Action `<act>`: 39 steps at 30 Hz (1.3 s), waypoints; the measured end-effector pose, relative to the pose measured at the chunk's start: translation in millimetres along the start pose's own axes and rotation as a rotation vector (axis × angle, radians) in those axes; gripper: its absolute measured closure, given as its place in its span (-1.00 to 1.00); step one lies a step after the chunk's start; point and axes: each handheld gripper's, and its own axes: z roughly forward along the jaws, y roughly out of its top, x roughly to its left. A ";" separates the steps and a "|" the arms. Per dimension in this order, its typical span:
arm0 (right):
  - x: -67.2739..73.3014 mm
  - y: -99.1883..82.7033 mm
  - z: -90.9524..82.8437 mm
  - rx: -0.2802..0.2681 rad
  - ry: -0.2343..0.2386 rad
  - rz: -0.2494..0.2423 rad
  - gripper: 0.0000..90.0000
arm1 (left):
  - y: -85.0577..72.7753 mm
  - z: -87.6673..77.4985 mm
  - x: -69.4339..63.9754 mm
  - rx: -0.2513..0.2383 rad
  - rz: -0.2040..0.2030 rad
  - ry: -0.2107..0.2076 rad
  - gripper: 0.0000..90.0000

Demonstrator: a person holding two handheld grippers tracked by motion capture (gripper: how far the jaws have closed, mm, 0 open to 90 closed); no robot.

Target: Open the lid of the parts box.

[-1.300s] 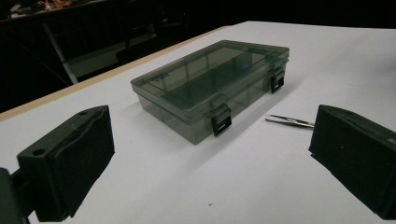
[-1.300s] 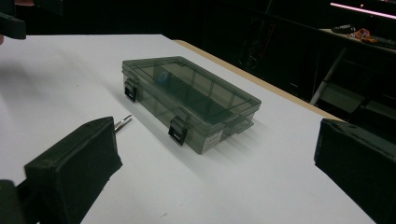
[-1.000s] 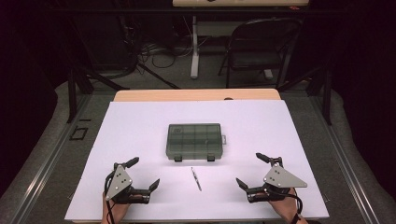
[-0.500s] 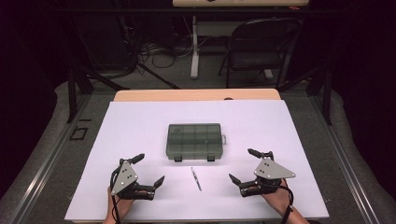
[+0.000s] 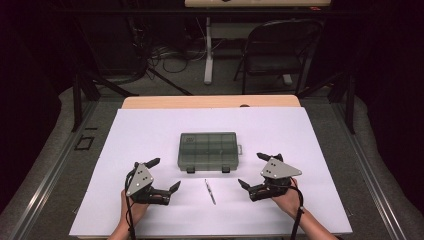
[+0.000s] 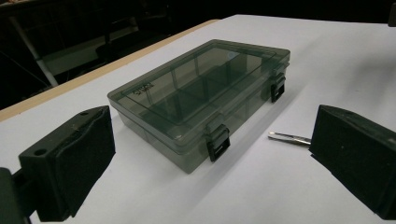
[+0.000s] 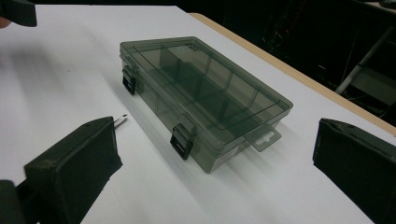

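Observation:
A closed smoky-grey compartment box with two black latches lies in the middle of the white table sheet. A thin metal tool, like tweezers, lies just in front of it. My left gripper is open, near the front left of the box, with nothing between its jaws. My right gripper is open too, at the front right. In the left gripper view the box is straight ahead, with the tool beside the right pad. In the right gripper view the box sits ahead, with the tool's tip by the left pad.
A bare wooden strip runs along the table's far edge. Beyond it are a folding chair, a stand leg and floor cables. White sheet spreads wide to either side of the box. The other gripper's jaw shows at the top left of the right gripper view.
Both grippers have moved forward and slightly inward, toward the front of the box. The box and the metal tool have stayed put.

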 end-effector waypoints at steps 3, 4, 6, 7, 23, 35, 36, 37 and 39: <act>-2.8 0.7 7.4 0.038 0.018 -0.007 -1.00 | 2.2 4.1 5.8 0.014 -0.005 -0.009 -1.00; -2.8 0.7 7.4 0.038 0.018 -0.007 -1.00 | 2.2 4.1 5.8 0.014 -0.005 -0.009 -1.00; -4.2 0.5 10.0 0.049 0.022 -0.011 -1.00 | 2.4 7.0 9.3 0.022 -0.013 -0.013 -1.00; -4.9 0.6 11.5 0.057 0.024 -0.011 -1.00 | 2.8 8.6 11.0 0.029 -0.019 -0.015 -1.00; -24.1 5.9 34.9 0.127 0.059 0.013 -1.00 | 9.7 31.5 29.3 0.096 -0.007 -0.055 -1.00; -35.8 10.2 56.2 0.185 0.107 0.036 -1.00 | 11.8 48.7 43.9 0.166 -0.016 -0.088 -1.00; -36.2 10.2 58.0 0.191 0.109 0.038 -1.00 | 11.7 50.0 45.1 0.176 -0.014 -0.090 -1.00; -37.4 10.3 60.9 0.204 0.122 0.040 -1.00 | 11.7 51.1 46.2 0.181 -0.012 -0.096 -1.00; -38.2 10.3 62.9 0.211 0.128 0.040 -1.00 | 11.2 54.5 47.9 0.200 -0.011 -0.105 -1.00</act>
